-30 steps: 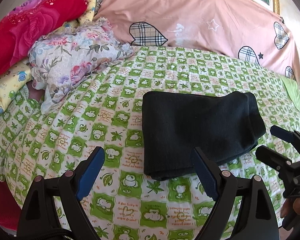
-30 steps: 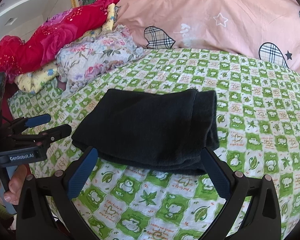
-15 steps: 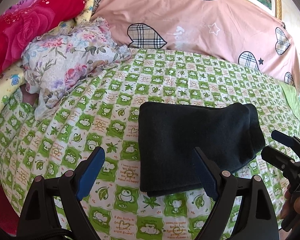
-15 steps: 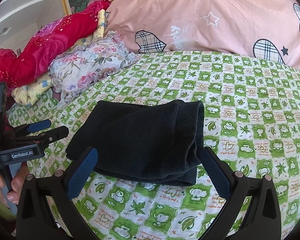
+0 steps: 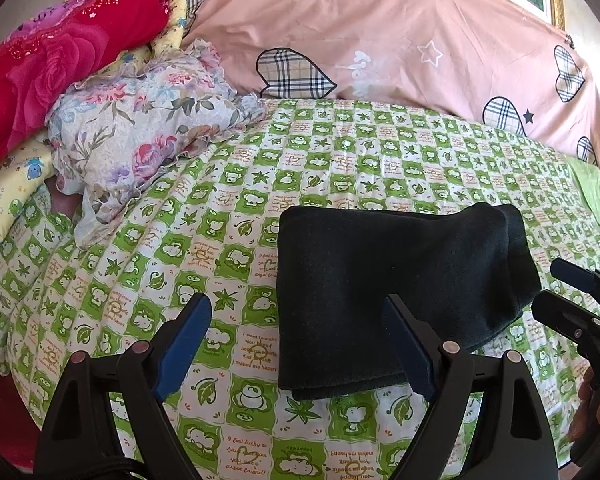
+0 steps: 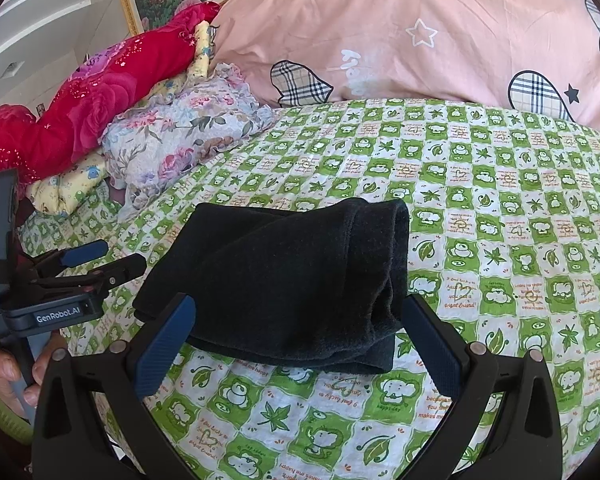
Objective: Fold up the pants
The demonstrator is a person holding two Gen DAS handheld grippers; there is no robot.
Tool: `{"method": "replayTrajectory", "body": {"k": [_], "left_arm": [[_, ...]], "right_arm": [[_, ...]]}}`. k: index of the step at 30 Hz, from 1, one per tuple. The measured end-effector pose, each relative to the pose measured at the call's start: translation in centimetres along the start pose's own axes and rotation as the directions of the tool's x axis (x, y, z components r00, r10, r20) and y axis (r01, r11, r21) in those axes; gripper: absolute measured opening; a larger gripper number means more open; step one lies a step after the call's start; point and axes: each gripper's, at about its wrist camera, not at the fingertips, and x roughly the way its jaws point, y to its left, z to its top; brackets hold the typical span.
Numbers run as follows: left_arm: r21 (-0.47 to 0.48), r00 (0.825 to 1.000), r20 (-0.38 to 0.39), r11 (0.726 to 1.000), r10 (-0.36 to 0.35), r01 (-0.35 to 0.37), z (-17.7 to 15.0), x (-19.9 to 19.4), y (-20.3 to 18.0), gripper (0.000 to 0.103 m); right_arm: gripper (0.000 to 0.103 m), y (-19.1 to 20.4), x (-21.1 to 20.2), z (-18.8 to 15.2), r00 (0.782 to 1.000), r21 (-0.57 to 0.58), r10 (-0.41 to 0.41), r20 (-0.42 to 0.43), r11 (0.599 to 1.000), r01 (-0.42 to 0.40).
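Since a second ago little changes: we keep both grippers spread and empty above the bed (image 5: 340,152), and the pants (image 5: 400,292) lie as before. They are black, folded into a thick, compact rectangle on the green checked sheet. They lie flat just ahead of the left gripper (image 5: 296,344) and right gripper (image 6: 300,340), touching neither's fingers.

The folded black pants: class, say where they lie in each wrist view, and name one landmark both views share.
Left wrist view: folded black pants lie right of centre on the green checked sheet.
Right wrist view: pants lie centre.
Shared landmark: floral pillow, upper left.
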Motion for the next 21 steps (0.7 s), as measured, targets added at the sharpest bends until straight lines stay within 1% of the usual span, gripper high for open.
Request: {"method": "replayTrajectory", "body": {"k": [7, 11, 14, 21], "left_arm": [[0.018, 1.0, 0.004, 1.0, 0.009, -0.009, 0.0, 0.2, -0.7, 0.087], [0.027, 1.0, -0.003, 1.0, 0.015, -0.015, -0.1, 0.6, -1.0, 0.086], [0.024, 1.0, -0.02, 1.0, 0.004, -0.003, -0.2, 0.9, -1.1, 0.086], [0.054, 0.999, 0.005, 0.997, 0.047, -0.048, -0.2, 0.6, -1.7, 0.085]], "right_arm": [[0.103, -0.1, 0.2, -0.1, 1.0, 0.007, 0.008, 0.002, 1.0, -0.008], [0.103, -0.2, 0.1, -0.1, 1.0, 0.006, 0.008, 0.002, 1.0, -0.008], [0.103, -0.2, 0.2, -0.1, 1.0, 0.005, 0.008, 0.002, 1.0, -0.008], [0.103, -0.3, 0.2, -0.3, 1.0, 0.015, 0.008, -0.001, 1.0, -0.008]]}}
